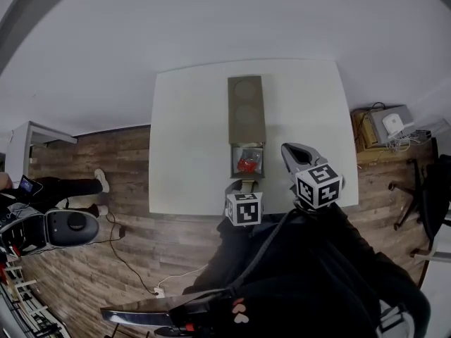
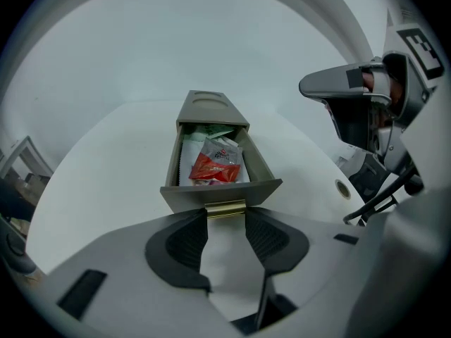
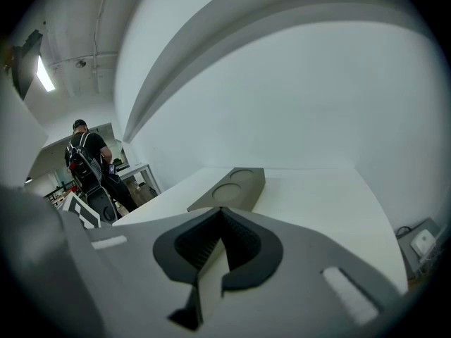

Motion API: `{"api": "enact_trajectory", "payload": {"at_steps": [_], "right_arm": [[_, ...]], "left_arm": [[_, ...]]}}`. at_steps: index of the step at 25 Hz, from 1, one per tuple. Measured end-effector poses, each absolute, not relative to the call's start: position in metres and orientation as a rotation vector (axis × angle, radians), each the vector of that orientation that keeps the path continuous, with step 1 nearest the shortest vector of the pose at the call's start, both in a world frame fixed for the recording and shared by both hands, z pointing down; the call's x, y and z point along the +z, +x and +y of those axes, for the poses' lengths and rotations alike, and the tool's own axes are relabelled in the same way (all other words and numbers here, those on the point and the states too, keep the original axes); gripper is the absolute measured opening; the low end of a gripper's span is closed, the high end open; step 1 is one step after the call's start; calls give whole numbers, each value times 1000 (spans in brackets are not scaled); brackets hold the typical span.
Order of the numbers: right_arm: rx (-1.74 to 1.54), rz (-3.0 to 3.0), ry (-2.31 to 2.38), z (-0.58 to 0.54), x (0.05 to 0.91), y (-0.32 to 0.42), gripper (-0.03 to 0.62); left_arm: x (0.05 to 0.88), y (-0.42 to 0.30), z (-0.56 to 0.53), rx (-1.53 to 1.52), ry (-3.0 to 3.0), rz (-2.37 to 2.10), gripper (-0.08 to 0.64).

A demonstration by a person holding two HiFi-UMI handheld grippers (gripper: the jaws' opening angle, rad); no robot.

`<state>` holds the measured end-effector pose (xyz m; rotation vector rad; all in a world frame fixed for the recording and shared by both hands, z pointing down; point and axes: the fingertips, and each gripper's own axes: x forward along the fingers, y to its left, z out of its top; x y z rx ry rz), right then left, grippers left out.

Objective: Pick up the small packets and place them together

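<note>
Left gripper (image 2: 225, 215): jaws partway wide, tips set on the two ends of the brass pull (image 2: 225, 208). The pull fills the gap exactly, so I read this as a grip on it. Nothing else is between the jaws.
Right gripper (image 3: 222, 215): jaws fully together, nothing in them. It hangs above the table to the right of the drawer and is aimed over the box top, not at the packets.
Drawer (image 2: 264, 167): stands pulled out of its box toward the person, front wall just beyond the left jaw tips.
Packets: all inside the open drawer. A red packet (image 2: 213, 167) lies on top near the front; a green-and-white packet (image 2: 192, 153) lies under it along the left wall.
Key relation: the packets lie straight ahead of the left gripper, just past the drawer front. The drawer's long axis runs directly away from it. The left hand is the nearer one.
Box (image 1: 246, 111): grey, two round recesses on top, long axis in line with the drawer.
Table (image 1: 190, 139): white. No packets are out on it; judged not yet begun.
</note>
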<state>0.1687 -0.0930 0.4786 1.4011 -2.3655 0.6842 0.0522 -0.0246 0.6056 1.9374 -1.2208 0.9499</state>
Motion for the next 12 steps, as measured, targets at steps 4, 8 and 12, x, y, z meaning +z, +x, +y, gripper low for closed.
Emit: {"api": "enact_trajectory", "payload": {"at_steps": [4,8,12], "right_arm": [[677,-2404,1374,-87,475,163,-6],[666,-2419,1342,-86,476,158,-6],[659,-2415,1318,-83,478,156,-6]], "left_arm": [[606,50,-10,938,1945,-1215,170],[606,47,-5,934,1944,-1206,169],[605,45,6,929,1926,-1193,167]]}}
